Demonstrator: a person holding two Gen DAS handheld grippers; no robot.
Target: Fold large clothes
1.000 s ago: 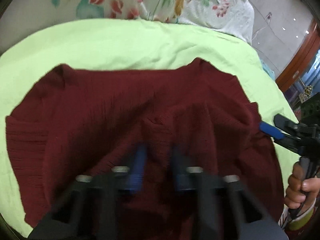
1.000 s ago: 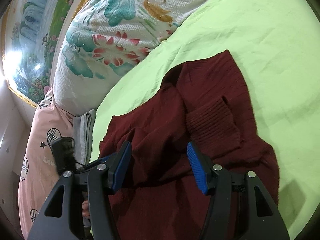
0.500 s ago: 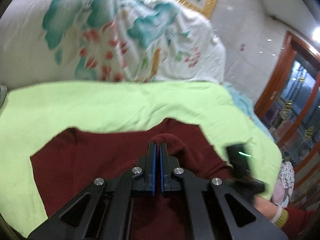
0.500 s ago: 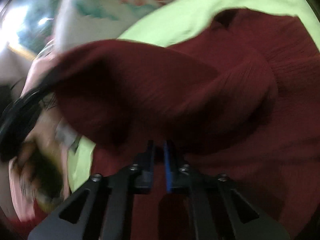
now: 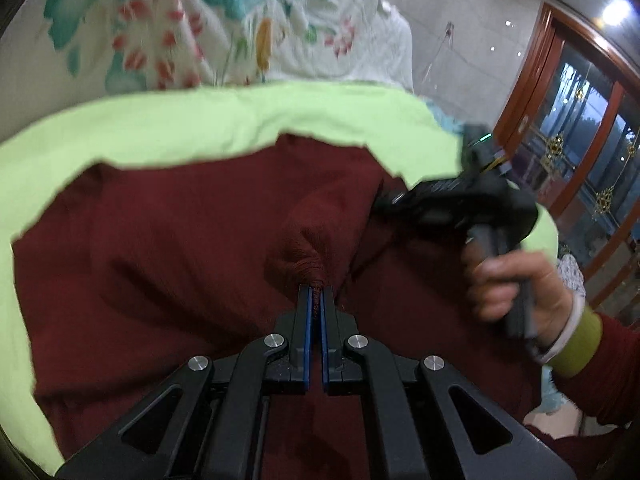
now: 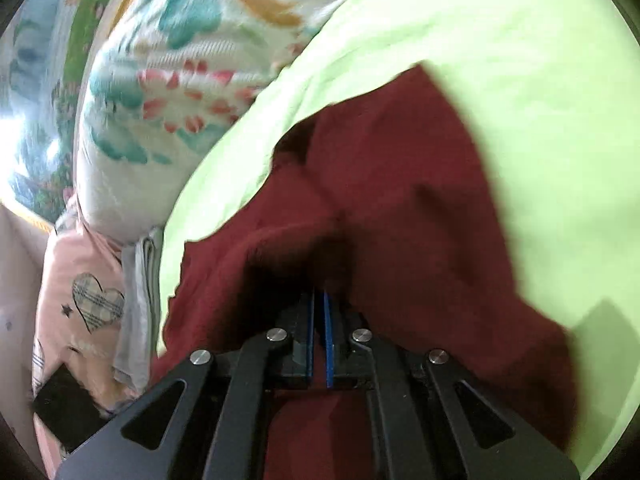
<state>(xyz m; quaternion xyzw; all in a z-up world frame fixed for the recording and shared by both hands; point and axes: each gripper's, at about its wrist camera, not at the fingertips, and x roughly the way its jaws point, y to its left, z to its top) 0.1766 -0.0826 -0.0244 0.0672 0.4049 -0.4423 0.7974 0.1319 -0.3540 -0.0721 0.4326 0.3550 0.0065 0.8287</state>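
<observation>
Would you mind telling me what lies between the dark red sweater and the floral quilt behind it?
Only a bare band of the light green bedsheet separates the dark red sweater from the floral quilt; the left wrist view shows it best.

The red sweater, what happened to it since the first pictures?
Both grippers took hold of it. The left gripper shut and now pinches a bunched fold of the red sweater; the right gripper, open a second ago, has closed on the knit too, and its near edge is lifted. The green sheet and flowered quilt stayed put.
</observation>
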